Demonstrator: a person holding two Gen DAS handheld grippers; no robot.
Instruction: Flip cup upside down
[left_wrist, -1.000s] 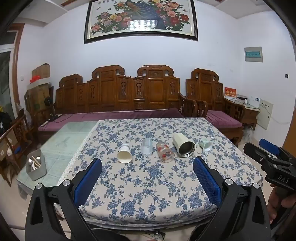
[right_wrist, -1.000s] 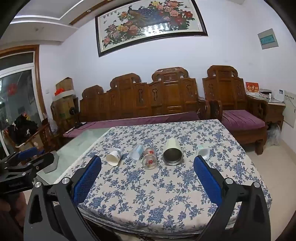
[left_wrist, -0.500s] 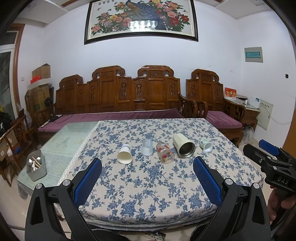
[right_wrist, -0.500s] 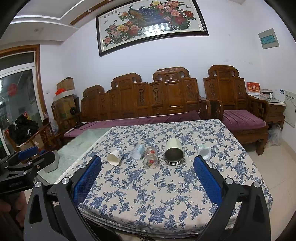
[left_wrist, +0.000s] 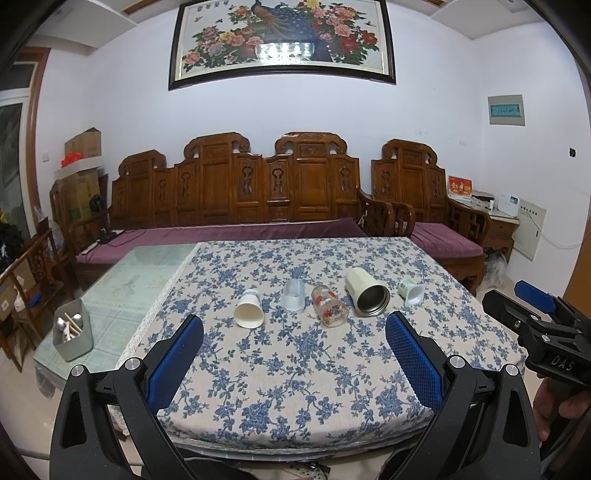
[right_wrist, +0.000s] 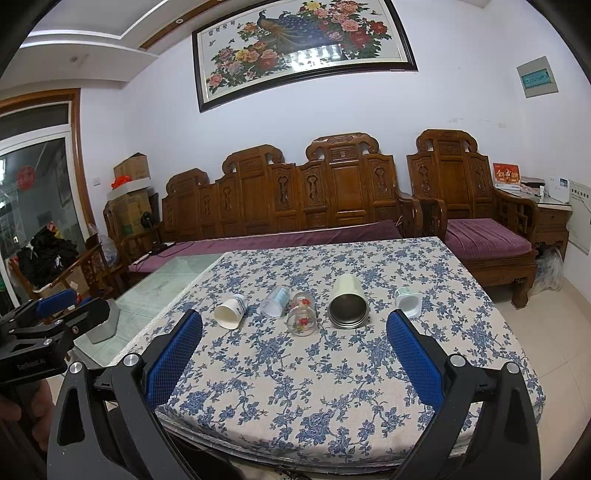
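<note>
Cups lay tipped on their sides in a row across the middle of the floral-cloth table, mouths toward the near edge: paper cup nearest the left edge, then clear plastic cup, printed glass, steel-lined tumbler, and small pale cup nearest the right edge. Left gripper and right gripper hung short of the near edge, both spread wide and empty, well apart from every cup. Judged light and easily crushed, the paper and plastic ones; best pinched gently across the mid-wall. Judged heavier, rigid and slick, the tumbler; brittle and prone to rolling, the glass. Not clear which cup was meant; none yet upended.
</note>
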